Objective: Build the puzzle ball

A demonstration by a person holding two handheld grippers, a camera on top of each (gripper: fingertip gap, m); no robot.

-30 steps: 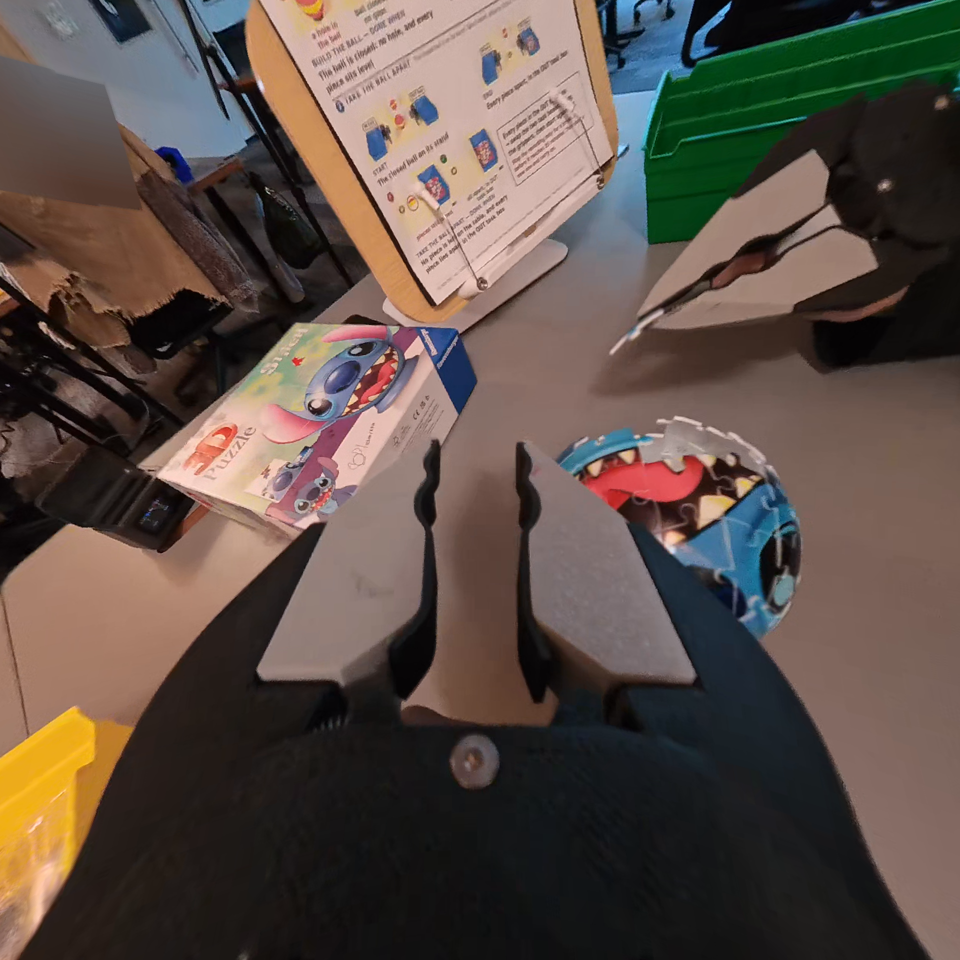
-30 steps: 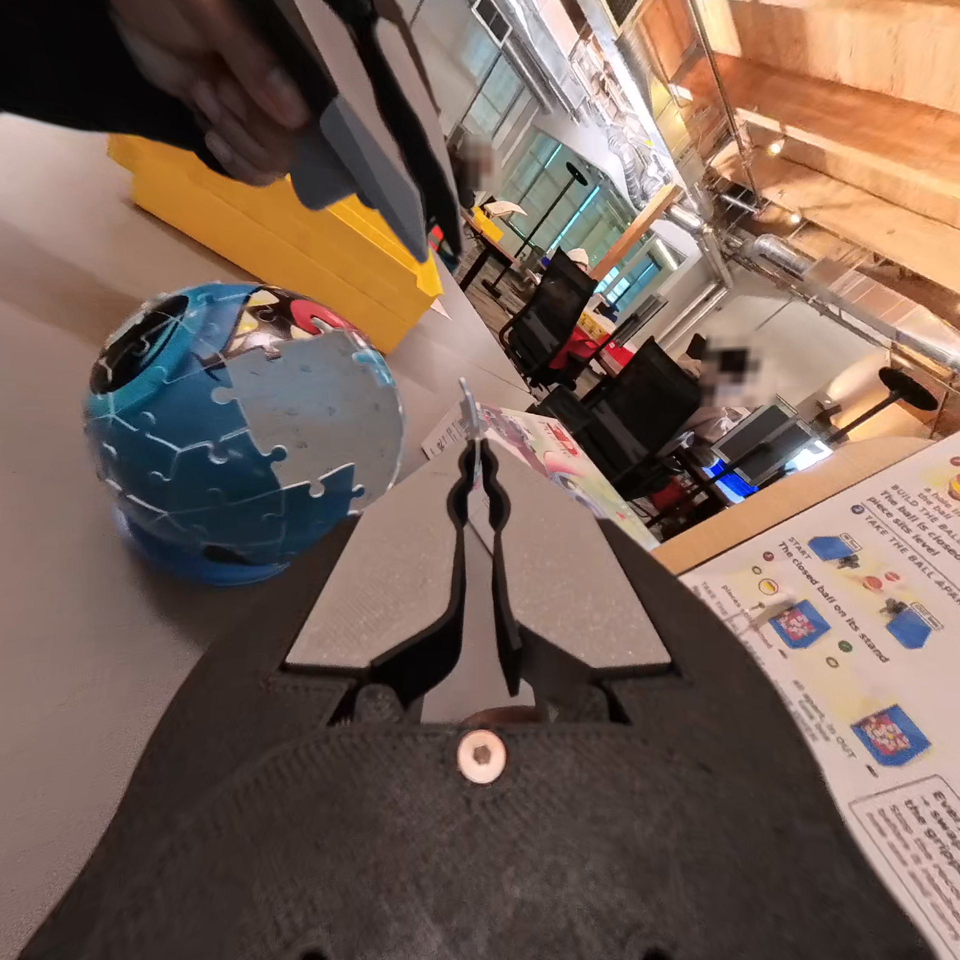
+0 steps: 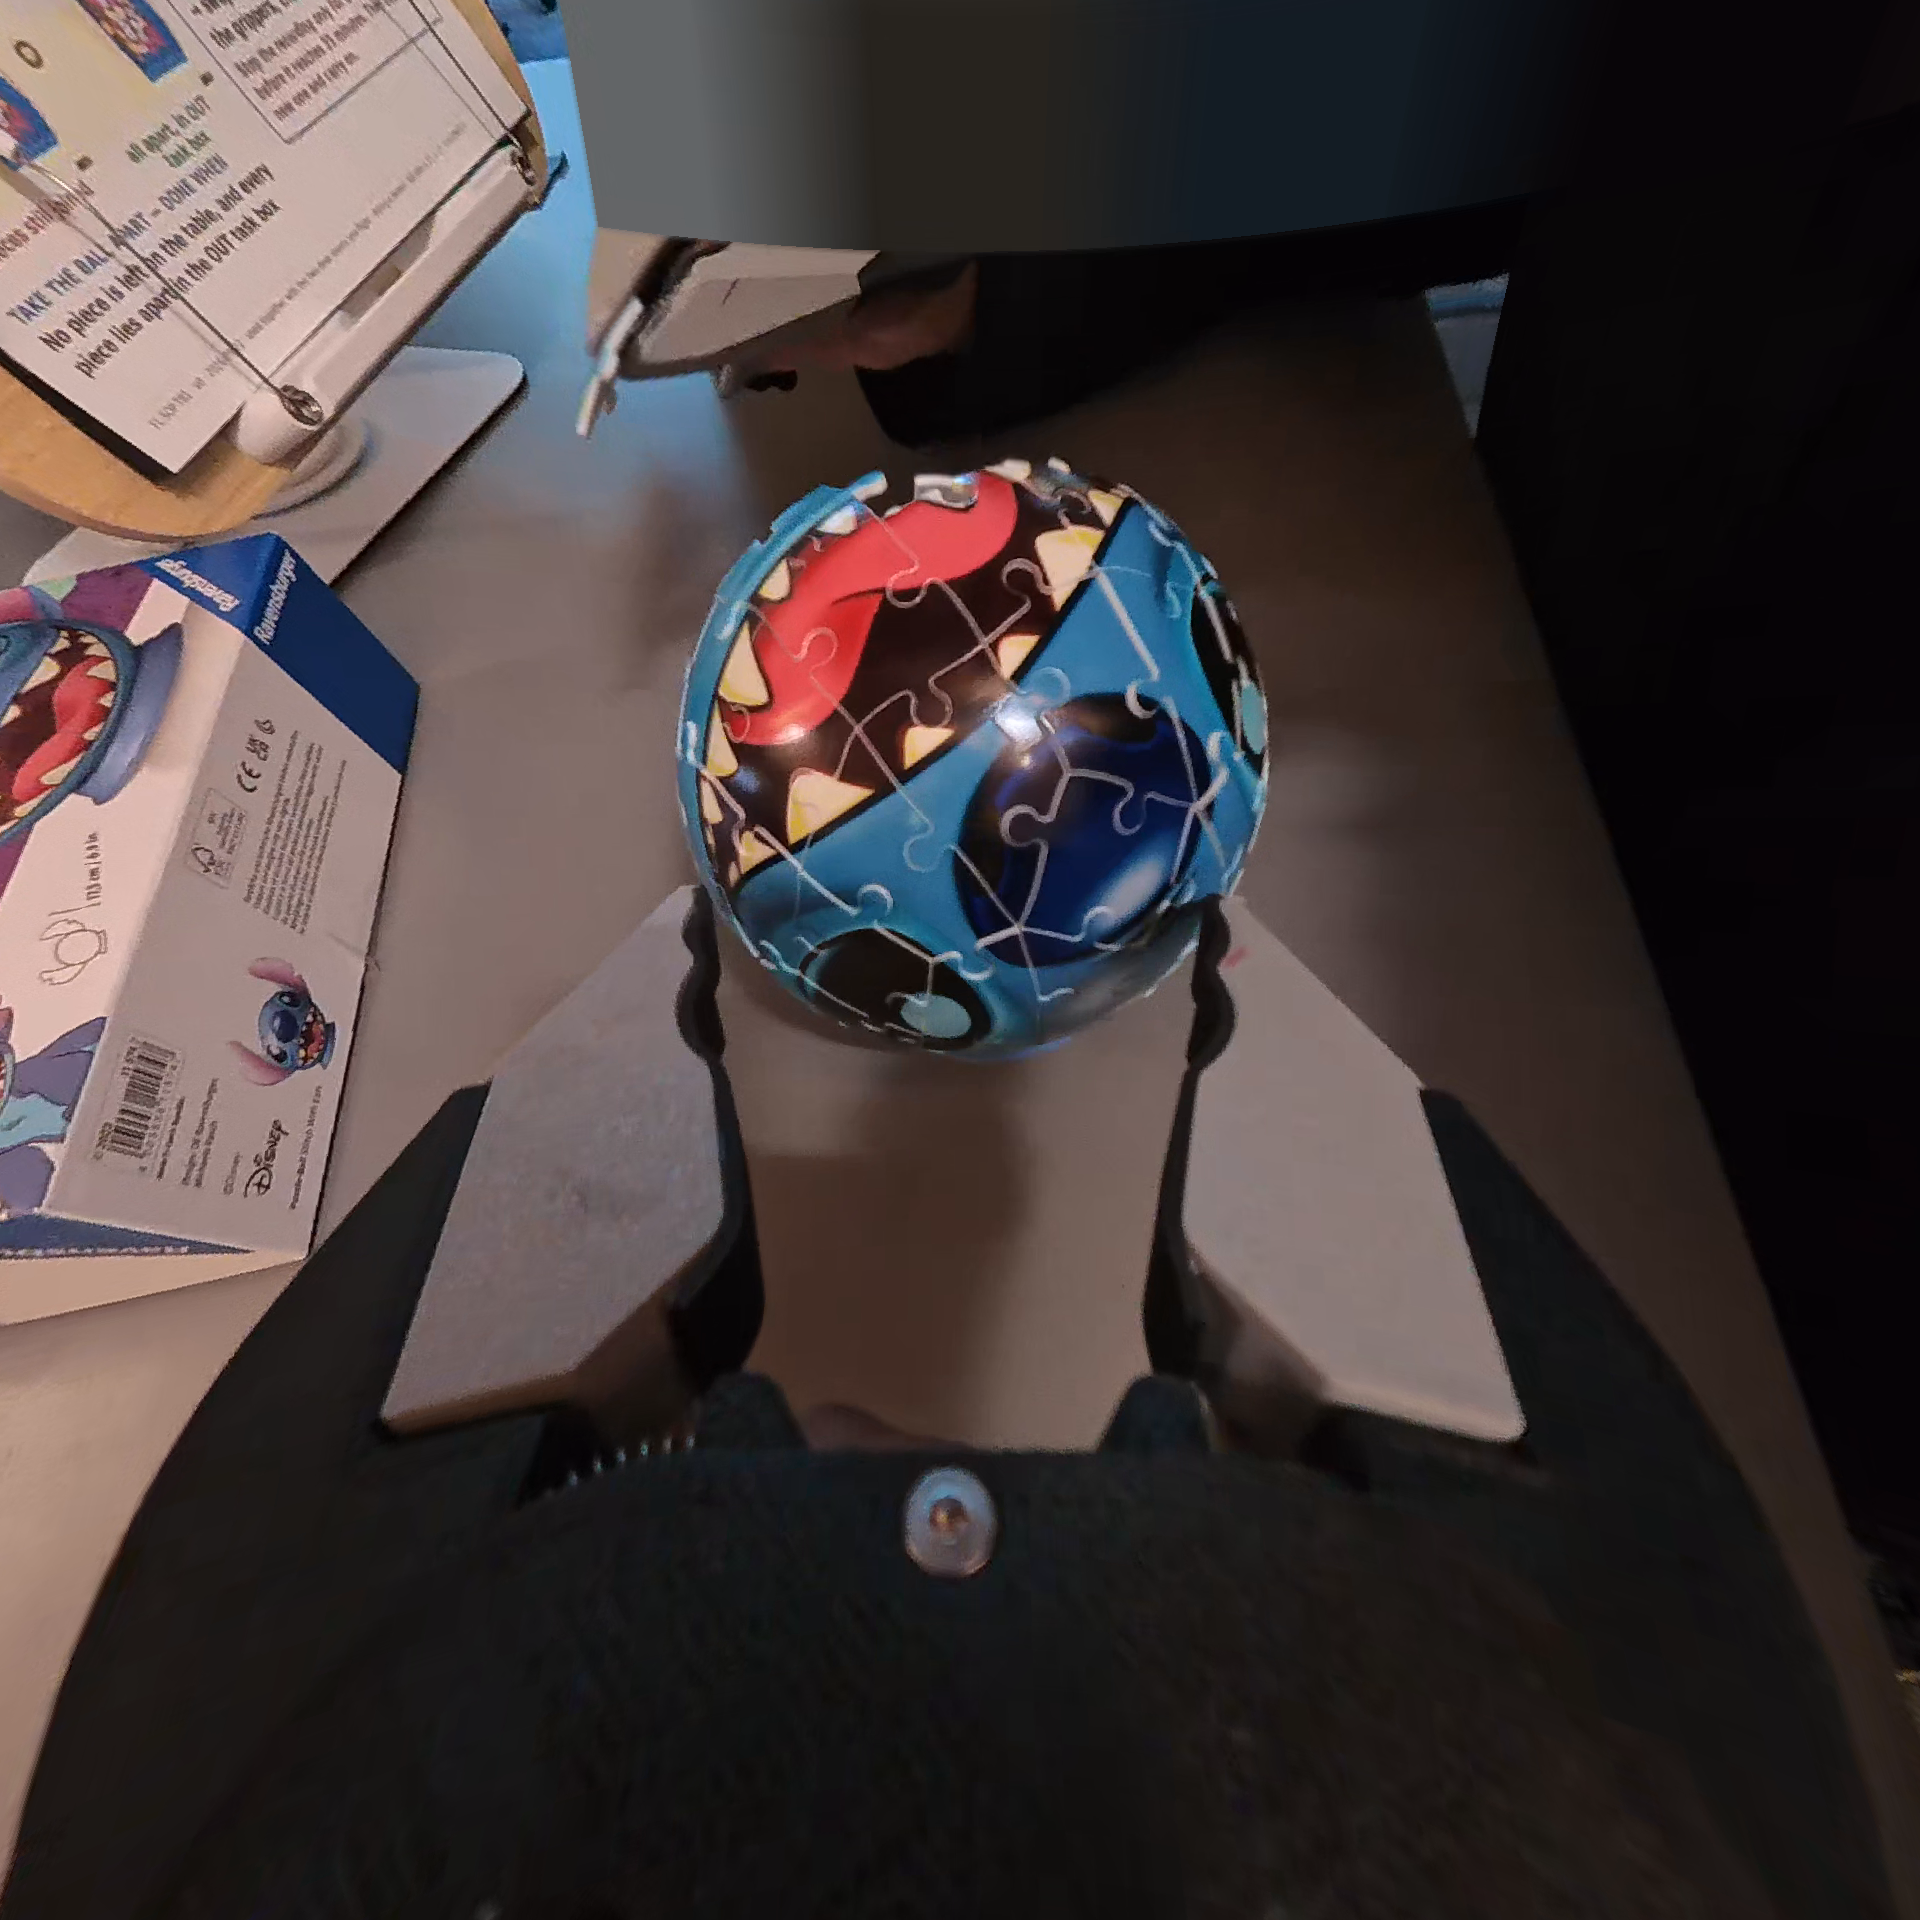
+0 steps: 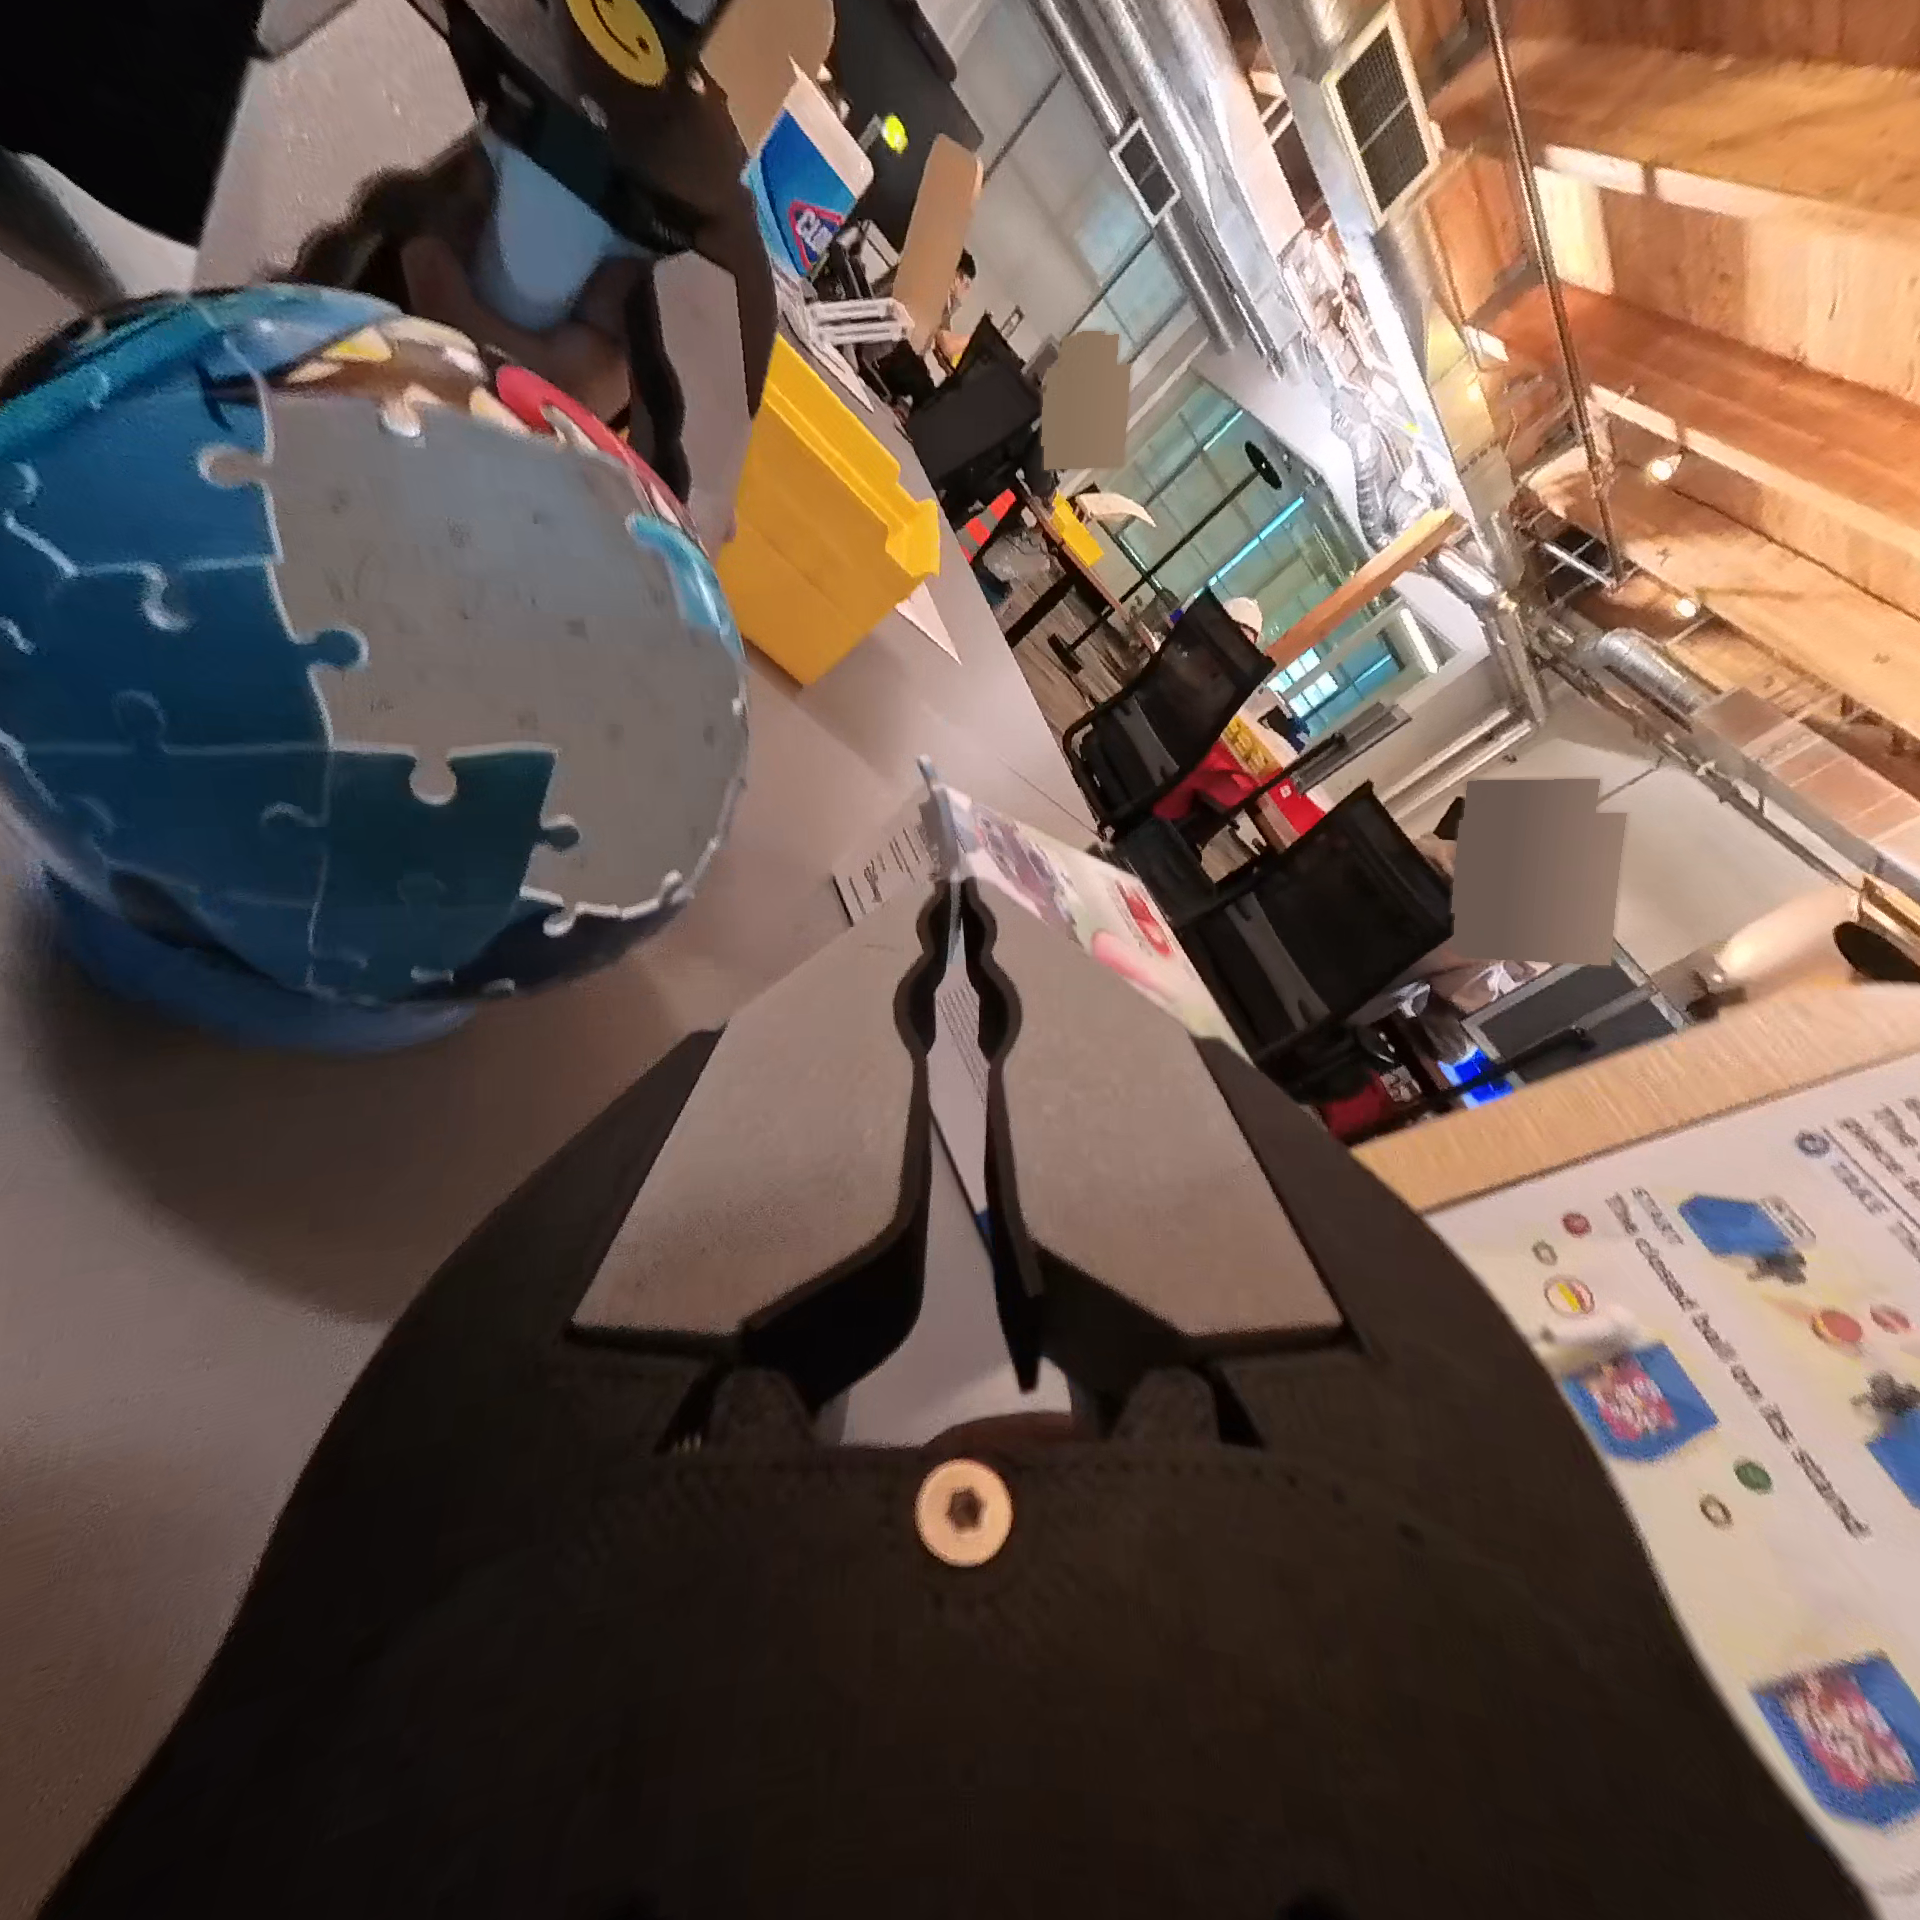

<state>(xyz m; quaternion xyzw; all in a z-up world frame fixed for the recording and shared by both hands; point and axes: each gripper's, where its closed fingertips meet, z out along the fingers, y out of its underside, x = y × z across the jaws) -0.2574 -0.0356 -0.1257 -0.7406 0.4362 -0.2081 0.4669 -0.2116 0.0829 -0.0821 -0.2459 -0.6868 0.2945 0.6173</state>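
Fingers flank puzzle ball; right gripper pinches piece (thin)

Puzzle ball cropped at left edge, its stand blurred, instruction sheet cut off, held piece mostly hidden.

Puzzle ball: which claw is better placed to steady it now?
Left. The left claw is open with its fingers flanking the puzzle ball; the right claw, beside it, is shut on a puzzle piece.
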